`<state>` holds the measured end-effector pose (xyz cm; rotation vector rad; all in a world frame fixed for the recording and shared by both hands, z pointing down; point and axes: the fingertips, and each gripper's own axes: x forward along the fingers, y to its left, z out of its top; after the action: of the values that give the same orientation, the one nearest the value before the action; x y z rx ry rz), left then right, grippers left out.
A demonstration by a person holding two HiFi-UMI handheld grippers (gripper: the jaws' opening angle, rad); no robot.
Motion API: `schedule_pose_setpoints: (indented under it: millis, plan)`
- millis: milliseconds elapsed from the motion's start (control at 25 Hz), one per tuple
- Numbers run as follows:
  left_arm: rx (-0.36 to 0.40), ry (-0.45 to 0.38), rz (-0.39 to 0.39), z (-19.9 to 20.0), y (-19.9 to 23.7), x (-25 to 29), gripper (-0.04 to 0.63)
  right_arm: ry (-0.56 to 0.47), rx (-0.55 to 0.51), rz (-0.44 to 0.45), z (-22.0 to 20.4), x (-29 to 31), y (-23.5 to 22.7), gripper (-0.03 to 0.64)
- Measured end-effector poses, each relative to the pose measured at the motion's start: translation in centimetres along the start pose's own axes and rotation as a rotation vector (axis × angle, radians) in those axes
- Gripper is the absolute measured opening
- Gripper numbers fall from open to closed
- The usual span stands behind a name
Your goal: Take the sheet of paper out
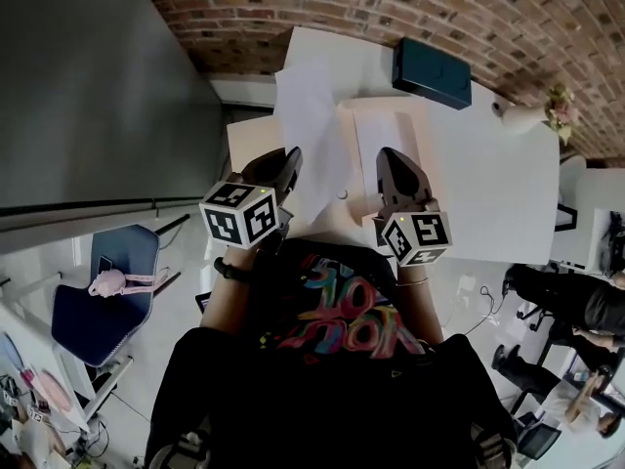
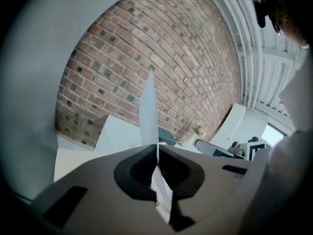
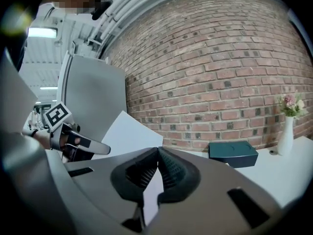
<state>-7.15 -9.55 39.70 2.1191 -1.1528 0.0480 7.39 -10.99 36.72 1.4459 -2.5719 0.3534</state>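
The left gripper [image 2: 156, 148] has its two jaws pressed fully together on the sheet of paper [image 2: 149, 111]. In the left gripper view the sheet passes between the pads and stands up from the tips, seen almost on its edge. The gripper is raised above the white table [image 1: 488, 184], and the sheet hangs in the air with it. In the right gripper view it appears as a tilted white panel in front of the grey wall [image 3: 93, 92] and the brick wall [image 3: 220, 62].

The right gripper [image 3: 157, 152] has its jaws closed too, tip against tip, and nothing stands out beyond them. A pale strip shows in the gap behind the pads. I cannot tell if this is something held or only the surface below.

In the head view the right gripper is above the near edge of a flat cream cover [image 1: 376, 130], perhaps a folder, that lies on the table. The raised sheet is just to the left of this cover. Whether its lower edge touches the cover, I cannot tell.

Near the wall a dark teal box [image 1: 433, 71] lies on the table, and a white vase with flowers [image 1: 532, 115] stands to the right of it. On the floor at the left is a blue chair [image 1: 103, 311] with a pink toy [image 1: 109, 281] on it.
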Motion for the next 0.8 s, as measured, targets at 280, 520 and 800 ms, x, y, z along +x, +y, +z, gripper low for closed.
schedule_pose_setpoints:
  millis: [280, 520, 800]
  plan:
    - [0.206, -0.136, 0.005, 5.0, -4.0, -0.1, 0.023, -0.052, -0.014, -0.046, 2.3, -1.7, -1.7, 0.018]
    - [0.380, -0.223, 0.051, 7.0, -6.1, 0.5, 0.023, -0.087, -0.045, -0.070, 3.9, -2.8, -2.9, 0.018]
    - [0.513, -0.250, 0.103, 6.4, -7.1, 1.2, 0.023, -0.113, -0.067, -0.082, 5.0, -4.4, -3.6, 0.018]
